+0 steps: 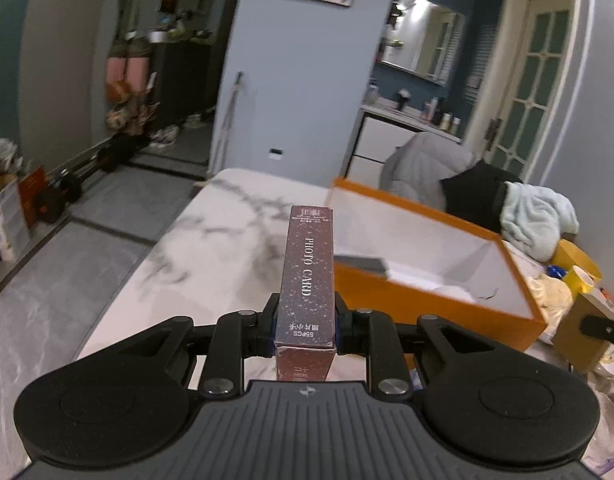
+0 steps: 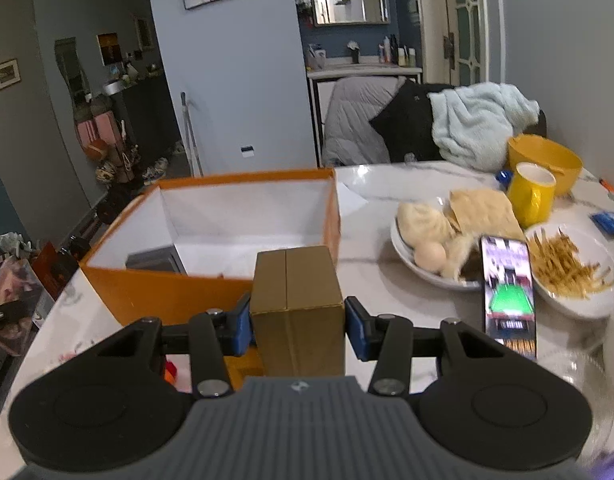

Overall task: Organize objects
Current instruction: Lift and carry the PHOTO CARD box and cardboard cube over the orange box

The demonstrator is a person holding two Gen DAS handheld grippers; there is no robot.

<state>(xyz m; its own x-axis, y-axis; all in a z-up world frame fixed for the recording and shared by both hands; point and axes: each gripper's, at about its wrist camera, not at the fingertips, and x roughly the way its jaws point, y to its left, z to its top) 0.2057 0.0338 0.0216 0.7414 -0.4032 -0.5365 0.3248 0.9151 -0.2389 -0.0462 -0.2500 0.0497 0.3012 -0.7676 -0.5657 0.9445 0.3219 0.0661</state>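
Left claw clamps a maroon photo-card box, lower end hidden; right claw grips a tan carton near the orange box.

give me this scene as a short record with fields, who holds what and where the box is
left hand-held gripper: shut on photo card box
right hand-held gripper: shut on gold box
orange box: open, on marble table, beyond both held things
inside orange box: one grey item, the rest bare white
right of orange box: food plates, phone, yellow mug
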